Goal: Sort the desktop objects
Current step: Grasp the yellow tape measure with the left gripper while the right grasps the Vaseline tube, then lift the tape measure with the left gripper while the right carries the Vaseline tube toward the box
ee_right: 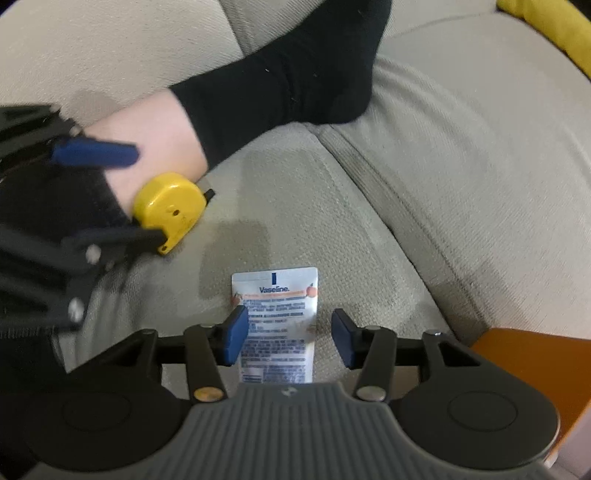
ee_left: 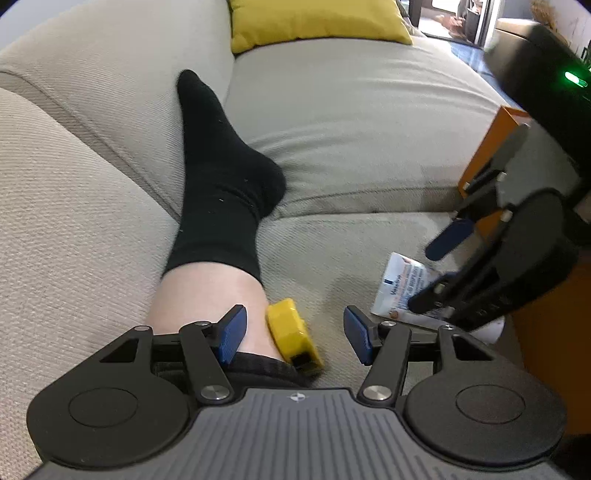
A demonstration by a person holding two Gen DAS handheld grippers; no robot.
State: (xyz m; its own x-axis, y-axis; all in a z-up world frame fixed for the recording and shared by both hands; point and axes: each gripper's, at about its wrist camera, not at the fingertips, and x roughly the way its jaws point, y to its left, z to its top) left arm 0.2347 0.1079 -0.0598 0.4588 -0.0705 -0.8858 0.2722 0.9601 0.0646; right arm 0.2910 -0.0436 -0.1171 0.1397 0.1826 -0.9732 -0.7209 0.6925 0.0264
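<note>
A yellow tape measure (ee_left: 286, 325) lies on the beige sofa seat against a person's bare calf. My left gripper (ee_left: 295, 334) hangs over it, open, with the tape measure between its blue pads and neither pad pressing on it. The right wrist view shows that tape measure (ee_right: 168, 208) between the left gripper's blurred fingers (ee_right: 96, 153). A white Vaseline tube (ee_right: 277, 295) lies flat on the seat. My right gripper (ee_right: 290, 332) is open right above it, a pad on each side with gaps. In the left wrist view the right gripper (ee_left: 439, 264) covers part of the tube (ee_left: 399, 280).
A person's leg in a black sock (ee_left: 221, 166) stretches across the sofa (ee_left: 351, 110), close to my left pad. An orange box (ee_left: 491, 147) stands at the right, beside the tube. A yellow cushion (ee_left: 314, 18) rests at the back.
</note>
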